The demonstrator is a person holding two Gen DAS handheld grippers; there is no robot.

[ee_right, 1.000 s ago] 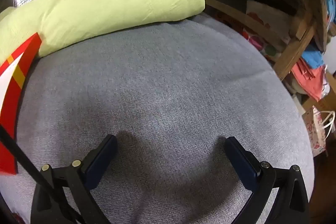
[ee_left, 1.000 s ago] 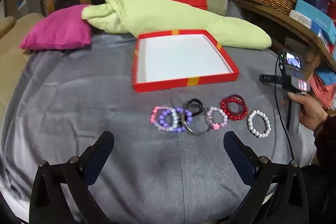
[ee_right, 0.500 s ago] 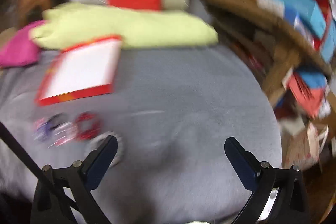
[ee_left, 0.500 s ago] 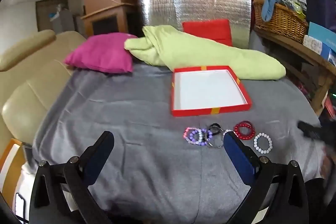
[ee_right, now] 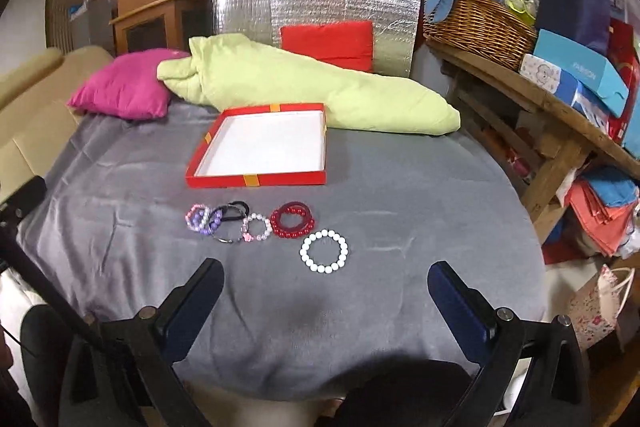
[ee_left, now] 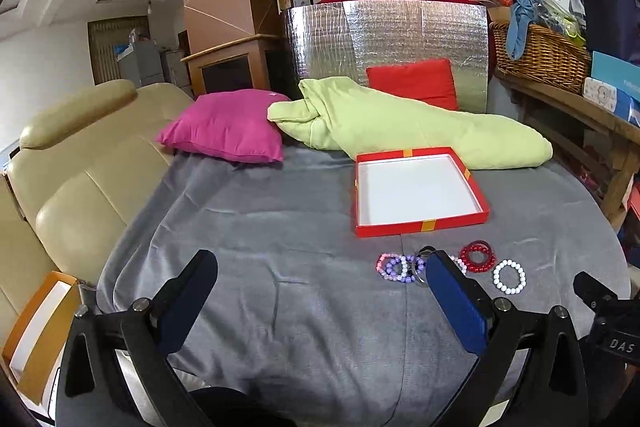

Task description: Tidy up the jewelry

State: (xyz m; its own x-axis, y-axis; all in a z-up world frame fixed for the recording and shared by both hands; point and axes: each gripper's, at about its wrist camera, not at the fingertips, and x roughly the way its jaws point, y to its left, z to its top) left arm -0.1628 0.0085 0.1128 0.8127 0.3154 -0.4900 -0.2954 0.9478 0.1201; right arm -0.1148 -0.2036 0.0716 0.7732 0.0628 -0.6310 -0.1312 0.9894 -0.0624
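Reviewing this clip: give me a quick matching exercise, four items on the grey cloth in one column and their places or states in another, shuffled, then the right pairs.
Column 1
1. white bead bracelet
2. red box
3. dark red bead bracelet
4. pink cushion

Column 2
A. far left, against the green blanket
B. open, white inside, nothing in it
C. nearest the right gripper, apart from the other bracelets
D. between the white bracelet and the pale pink one

Pairs: 1-C, 2-B, 3-D, 4-A
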